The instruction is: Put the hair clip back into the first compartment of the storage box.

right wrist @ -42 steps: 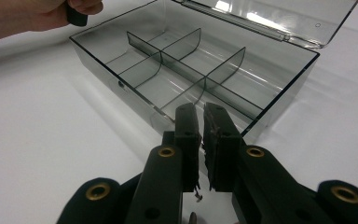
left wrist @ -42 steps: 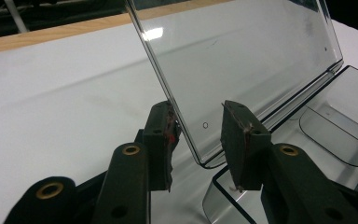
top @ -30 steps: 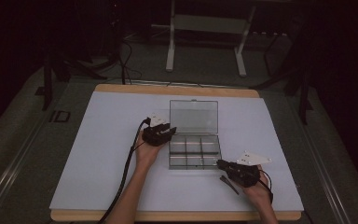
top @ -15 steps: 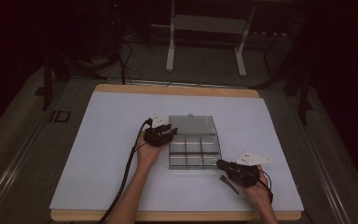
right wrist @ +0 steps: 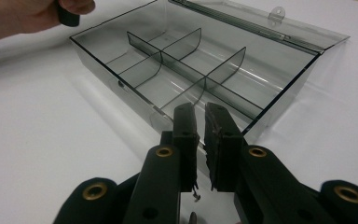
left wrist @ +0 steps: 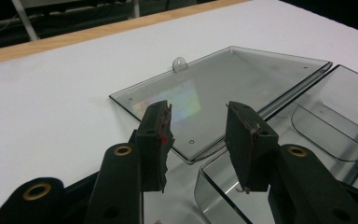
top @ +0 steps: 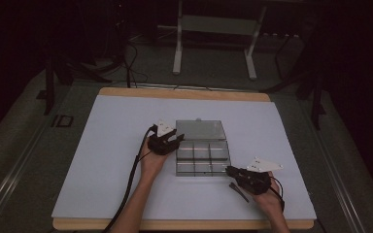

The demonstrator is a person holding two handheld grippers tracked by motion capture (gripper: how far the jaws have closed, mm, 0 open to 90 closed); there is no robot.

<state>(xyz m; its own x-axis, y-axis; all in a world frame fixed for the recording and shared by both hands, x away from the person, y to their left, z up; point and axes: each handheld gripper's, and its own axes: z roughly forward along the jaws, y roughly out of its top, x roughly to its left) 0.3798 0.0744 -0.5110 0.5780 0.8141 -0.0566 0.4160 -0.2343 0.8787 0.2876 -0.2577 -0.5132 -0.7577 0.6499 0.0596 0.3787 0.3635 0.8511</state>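
A clear plastic organiser box with several empty compartments lies mid-table, its lid folded back flat on the white surface. My left gripper is at the box's back left corner, open, with nothing between its jaws. In the left gripper view the jaws hover over the lid beside the tray's corner. My right gripper sits at the box's front right corner. Its jaws are pressed nearly together, holding nothing, and point at the tray.
A small dark stick-like piece lies on the white mat just left of the right hand. The other hand shows at the tray's far corner in the right gripper view. A metal stand is beyond the table.
The lid, upright a second ago, has swung back and now lies flat behind the tray. Both grippers have stayed almost where they were.
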